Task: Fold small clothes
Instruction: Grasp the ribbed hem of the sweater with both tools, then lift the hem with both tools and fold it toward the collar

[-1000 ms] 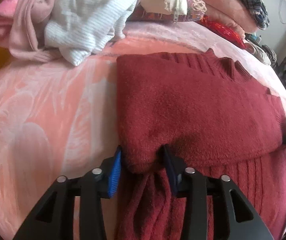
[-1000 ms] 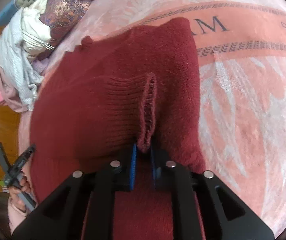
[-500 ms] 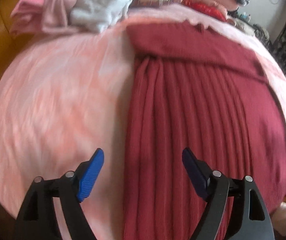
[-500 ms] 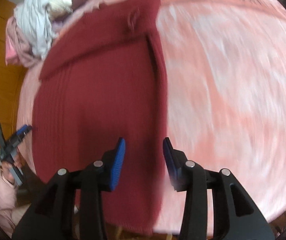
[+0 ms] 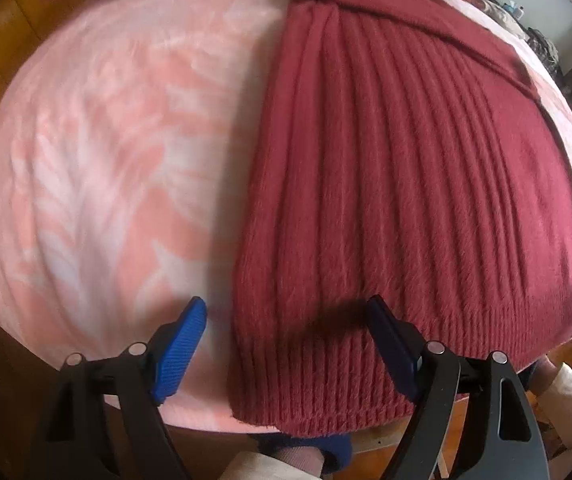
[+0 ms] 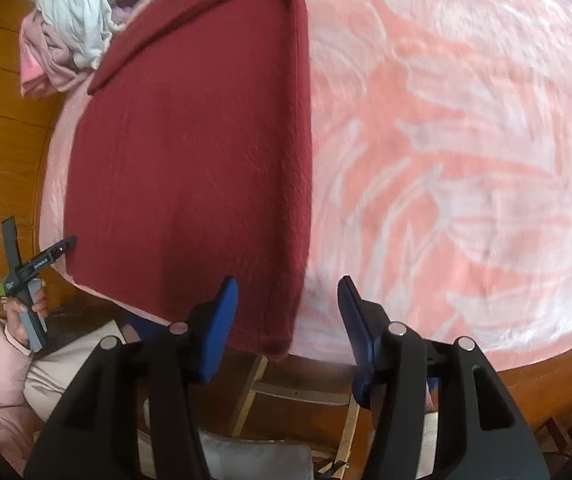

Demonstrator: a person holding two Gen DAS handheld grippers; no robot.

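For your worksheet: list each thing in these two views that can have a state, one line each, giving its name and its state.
Red sweater: lies flat on the pink blanket, sleeves folded in, hem at the near edge.
Left hand-held gripper: open, its jaws have just been opening, astride the sweater's hem corner, not gripping.
Right hand-held gripper: open, jaws just opening, nothing pinched.
Clothes pile: crumpled, unfolded.

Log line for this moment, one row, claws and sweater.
left claw: open, just opening, empty, over sweater hem | right claw: open, just opening, empty | red sweater: flat on pink blanket, sleeves folded in
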